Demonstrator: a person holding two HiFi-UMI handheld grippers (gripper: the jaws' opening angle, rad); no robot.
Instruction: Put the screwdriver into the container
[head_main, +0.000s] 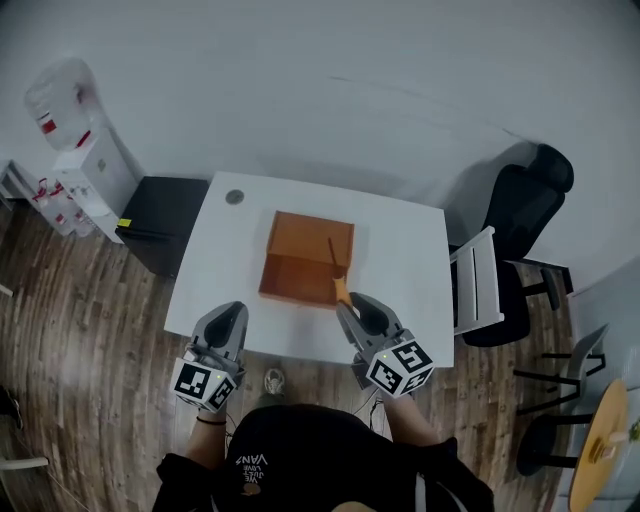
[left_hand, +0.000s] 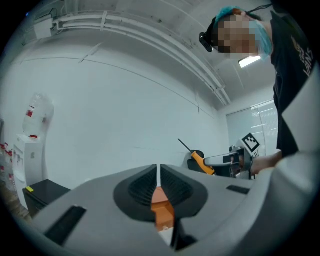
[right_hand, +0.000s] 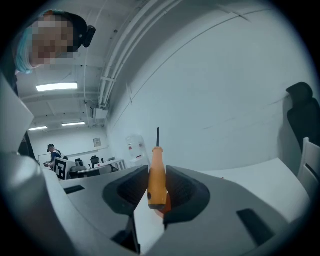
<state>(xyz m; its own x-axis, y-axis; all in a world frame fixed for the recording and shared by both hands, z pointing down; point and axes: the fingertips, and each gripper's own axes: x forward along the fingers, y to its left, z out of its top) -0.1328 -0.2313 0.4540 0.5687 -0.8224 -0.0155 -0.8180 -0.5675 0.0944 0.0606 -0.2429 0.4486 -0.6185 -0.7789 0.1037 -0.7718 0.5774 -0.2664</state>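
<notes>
An orange-brown open box, the container (head_main: 308, 260), stands in the middle of the white table (head_main: 400, 260). My right gripper (head_main: 347, 303) hovers at the box's near right corner, shut on the screwdriver (head_main: 341, 288) by its orange handle. The thin dark shaft points away from me over the box. In the right gripper view the handle (right_hand: 157, 175) stands upright between the pads. My left gripper (head_main: 236, 308) is at the table's near left edge, shut with nothing in it. In the left gripper view the jaws meet in a thin slit, and the screwdriver (left_hand: 202, 162) shows to the right.
A black office chair (head_main: 525, 215) and a white chair (head_main: 478, 280) stand right of the table. A black cabinet (head_main: 160, 220) and a water dispenser (head_main: 75, 150) are at the left. A round cable cap (head_main: 234, 197) sits in the table's far left corner.
</notes>
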